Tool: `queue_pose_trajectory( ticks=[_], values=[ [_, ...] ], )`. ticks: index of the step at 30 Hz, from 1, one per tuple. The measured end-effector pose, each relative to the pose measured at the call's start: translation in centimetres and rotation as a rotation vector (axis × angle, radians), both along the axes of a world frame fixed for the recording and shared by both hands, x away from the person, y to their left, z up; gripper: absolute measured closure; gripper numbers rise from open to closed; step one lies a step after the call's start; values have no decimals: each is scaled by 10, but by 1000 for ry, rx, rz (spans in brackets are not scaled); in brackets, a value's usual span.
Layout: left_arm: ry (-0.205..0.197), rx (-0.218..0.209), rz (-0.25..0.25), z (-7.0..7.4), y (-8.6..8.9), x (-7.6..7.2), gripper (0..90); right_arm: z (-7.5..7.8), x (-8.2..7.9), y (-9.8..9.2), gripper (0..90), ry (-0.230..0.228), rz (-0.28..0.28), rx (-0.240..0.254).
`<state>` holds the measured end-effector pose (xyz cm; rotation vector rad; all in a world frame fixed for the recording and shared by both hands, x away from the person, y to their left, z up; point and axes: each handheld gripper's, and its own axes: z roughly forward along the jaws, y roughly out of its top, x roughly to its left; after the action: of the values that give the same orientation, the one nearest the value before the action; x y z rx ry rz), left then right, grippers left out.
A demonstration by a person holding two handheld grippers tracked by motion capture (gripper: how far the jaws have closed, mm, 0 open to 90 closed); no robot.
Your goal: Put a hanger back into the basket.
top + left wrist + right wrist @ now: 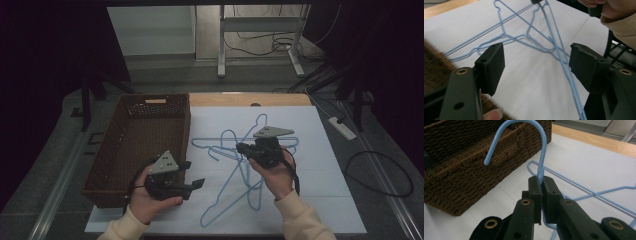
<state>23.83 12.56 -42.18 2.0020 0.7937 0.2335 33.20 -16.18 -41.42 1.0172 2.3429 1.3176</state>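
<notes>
A: What lies on the white sheet [320,150]?
B: A brown wicker basket [125,145] at the left, then tangled blue wire hangers [235,170] in the middle.
A: And the grippers?
B: The right gripper [541,186] is clamped on one hanger's neck, just under its hook [524,135]. The left gripper [536,60], near the basket, has its jaws apart, holding nothing.

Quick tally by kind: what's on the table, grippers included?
Blue wire hangers: 3 (tangled, best read)
Wicker basket: 1
Grippers: 2, left gripper open, right gripper shut on one hanger's neck
Total: 6
</notes>
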Motion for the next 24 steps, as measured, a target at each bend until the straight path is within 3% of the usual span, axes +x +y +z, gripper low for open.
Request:
queue_pose_trajectory(
  ticks=[11, 17, 24],
  values=[
    [69, 23, -55, -1, -31, 15, 301, 7, -6, 1, 868, -23, -2, 15],
    [138, 38, -77, -7, -52, 29, 328, 10, -9, 3, 868, -39, -2, 27],
    [179, 55, -110, -13, -71, 36, 470, 14, -14, 6, 868, -53, -1, 44]
  ],
)
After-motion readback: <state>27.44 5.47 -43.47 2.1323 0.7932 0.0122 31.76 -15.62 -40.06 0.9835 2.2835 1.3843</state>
